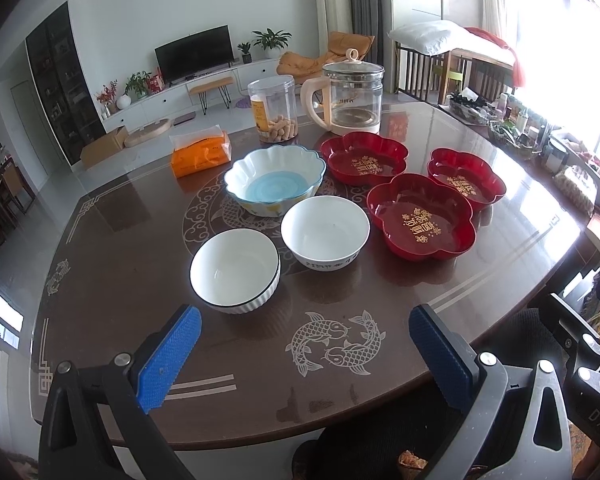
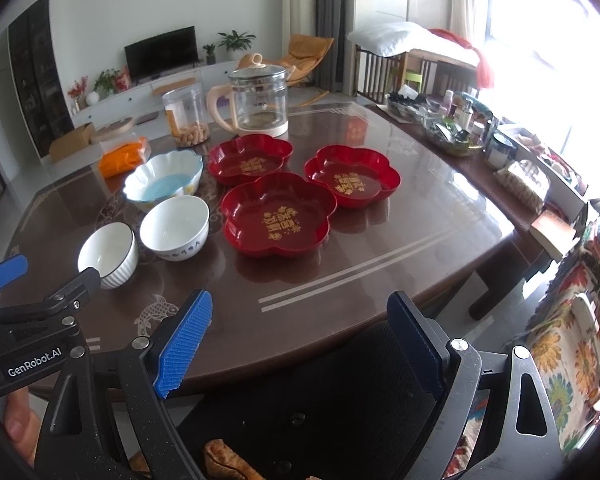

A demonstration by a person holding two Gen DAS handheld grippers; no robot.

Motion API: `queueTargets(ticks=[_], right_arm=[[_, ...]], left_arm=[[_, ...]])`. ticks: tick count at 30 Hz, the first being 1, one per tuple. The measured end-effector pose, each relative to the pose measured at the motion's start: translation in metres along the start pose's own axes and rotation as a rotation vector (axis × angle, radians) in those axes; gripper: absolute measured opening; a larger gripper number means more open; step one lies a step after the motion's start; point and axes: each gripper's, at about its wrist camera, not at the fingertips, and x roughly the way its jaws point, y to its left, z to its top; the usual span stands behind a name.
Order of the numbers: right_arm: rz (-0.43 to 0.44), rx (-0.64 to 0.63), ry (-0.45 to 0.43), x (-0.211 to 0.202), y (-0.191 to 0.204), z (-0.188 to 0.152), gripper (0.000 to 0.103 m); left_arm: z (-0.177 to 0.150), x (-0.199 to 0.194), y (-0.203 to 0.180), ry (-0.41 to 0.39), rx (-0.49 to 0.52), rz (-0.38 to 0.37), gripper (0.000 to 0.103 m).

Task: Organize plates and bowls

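Three bowls [image 1: 236,270] lie just ahead of both wide-spread, seemingly empty hand-held grippers [image 1: 304,354].

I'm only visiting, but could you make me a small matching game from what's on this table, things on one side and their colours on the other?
Things:
1. scalloped bowl
2. flower-shaped plate nearest the camera
3. tissue pack
4. ribbed bowl

Colours:
A. orange
B. white with a dark rim line
C. white with a blue bottom
D. red with gold lettering

Pairs: 1-C, 2-D, 3-A, 4-B
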Motion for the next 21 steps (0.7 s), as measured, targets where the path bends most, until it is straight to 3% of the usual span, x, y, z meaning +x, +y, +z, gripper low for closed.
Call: queueTargets(ticks=[21], right_arm=[[0.006, 0.000, 0.016, 0.0010, -0.0028, 0.0056, 0.091]], left_arm=[[-0.0007, 0.0034, -0.0018, 0.004, 0.005, 0.002, 0.103]])
